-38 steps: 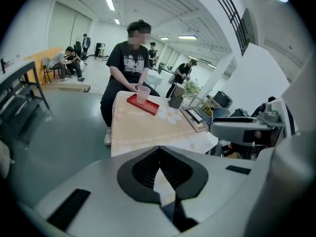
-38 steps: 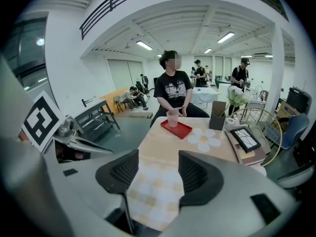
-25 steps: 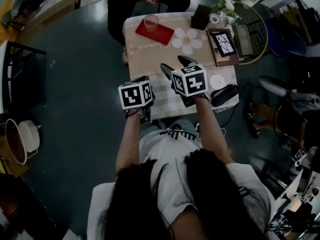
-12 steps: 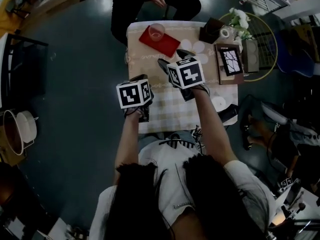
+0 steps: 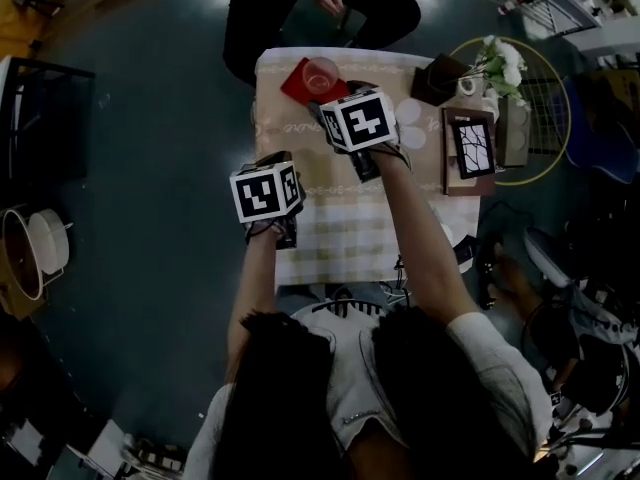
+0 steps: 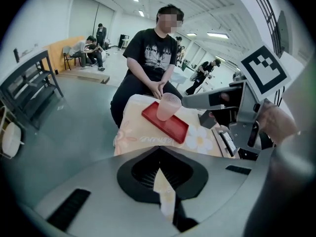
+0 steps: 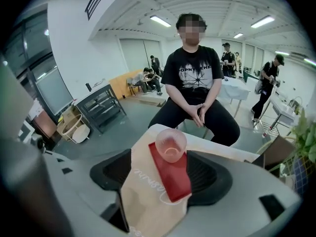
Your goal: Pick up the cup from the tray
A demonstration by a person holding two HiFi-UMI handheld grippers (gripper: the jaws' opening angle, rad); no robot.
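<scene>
Now the right gripper (image 7: 165,158) frames the cup (image 7: 171,145).
Low in the left gripper view, the left gripper (image 6: 159,154) has its jaws together, empty. The right jaws, just opening, stand wide apart, holding nothing; between their tips the cup stands upright on the red tray (image 7: 175,181), upper centre of the head view.

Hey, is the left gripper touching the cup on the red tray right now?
Apart. The left gripper view shows it: the cup stands on the red tray well ahead of the left gripper, with bare tablecloth between them.
</scene>
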